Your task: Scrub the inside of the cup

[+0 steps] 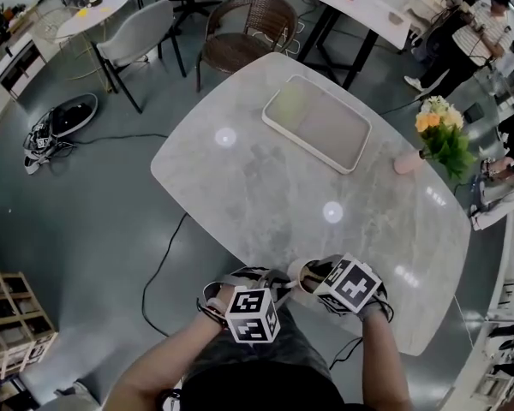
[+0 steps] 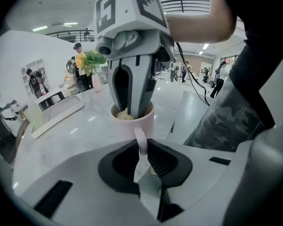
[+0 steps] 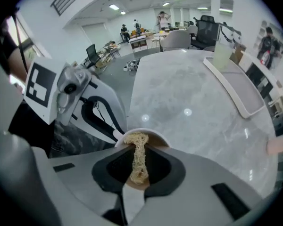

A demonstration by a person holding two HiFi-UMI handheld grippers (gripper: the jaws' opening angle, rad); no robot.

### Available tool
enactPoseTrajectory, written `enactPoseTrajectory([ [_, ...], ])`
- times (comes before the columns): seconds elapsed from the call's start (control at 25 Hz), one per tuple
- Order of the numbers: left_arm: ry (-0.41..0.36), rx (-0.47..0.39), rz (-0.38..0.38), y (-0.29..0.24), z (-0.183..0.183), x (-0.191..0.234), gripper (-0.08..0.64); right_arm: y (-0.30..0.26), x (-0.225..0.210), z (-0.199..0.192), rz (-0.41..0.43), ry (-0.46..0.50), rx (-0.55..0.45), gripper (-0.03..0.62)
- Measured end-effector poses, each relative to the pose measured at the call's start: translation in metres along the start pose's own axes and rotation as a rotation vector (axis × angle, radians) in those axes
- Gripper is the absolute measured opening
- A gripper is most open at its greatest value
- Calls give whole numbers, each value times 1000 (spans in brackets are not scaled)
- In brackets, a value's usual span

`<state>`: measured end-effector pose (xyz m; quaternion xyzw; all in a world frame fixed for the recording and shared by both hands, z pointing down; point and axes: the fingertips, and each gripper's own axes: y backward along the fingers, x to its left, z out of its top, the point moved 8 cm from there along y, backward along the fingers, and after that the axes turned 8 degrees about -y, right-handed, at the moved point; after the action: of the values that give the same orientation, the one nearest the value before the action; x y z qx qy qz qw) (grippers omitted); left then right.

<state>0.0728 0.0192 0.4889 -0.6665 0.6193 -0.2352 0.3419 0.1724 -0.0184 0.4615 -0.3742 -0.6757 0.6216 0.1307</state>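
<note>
Left gripper view is centred on the pink cup [image 2: 132, 122], whose handle [image 2: 140, 140] is pinched between the clenched jaws of the left gripper [image 2: 142, 149]. The cup is stood on the desk [image 2: 70, 135], and in the head view it is seen to lie close to the near edge. The right gripper [image 3: 138, 175] is clamped on a strip of fibrous scrubber [image 3: 137, 154], and its tips are lowered into the cup's mouth.

Several risks can be judged from this. Only the thin handle is held, so the cup may be twisted about it if sideways scrubbing force is applied. With the desk edge just beside it, the cup could then be tipped or dragged off. The mouth is nearly filled by the right gripper's tips, so the rim could be levered upward by a tilted stroke. The scrubber is gripped by a narrow part and might be pulled free if it is snagged on the wall. Whether any liquid is inside cannot be told.
</note>
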Motion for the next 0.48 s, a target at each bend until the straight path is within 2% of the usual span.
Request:
enactPoseTrajectory([
  [0.08, -3, 21, 8, 1, -1, -4, 64, 9, -2, -2, 65, -89, -72, 60],
  [0.2, 26, 9, -5, 1, -1, -12, 64, 24, -4, -4, 140, -197, -185, 60],
  [0.32, 65, 7, -5, 0, 2, -17, 64, 29, -3, -5, 154, -221, -224, 60],
  [0.48, 138, -15, -9, -4, 10, -25, 64, 31, 1, -7, 129, -212, -243, 60],
])
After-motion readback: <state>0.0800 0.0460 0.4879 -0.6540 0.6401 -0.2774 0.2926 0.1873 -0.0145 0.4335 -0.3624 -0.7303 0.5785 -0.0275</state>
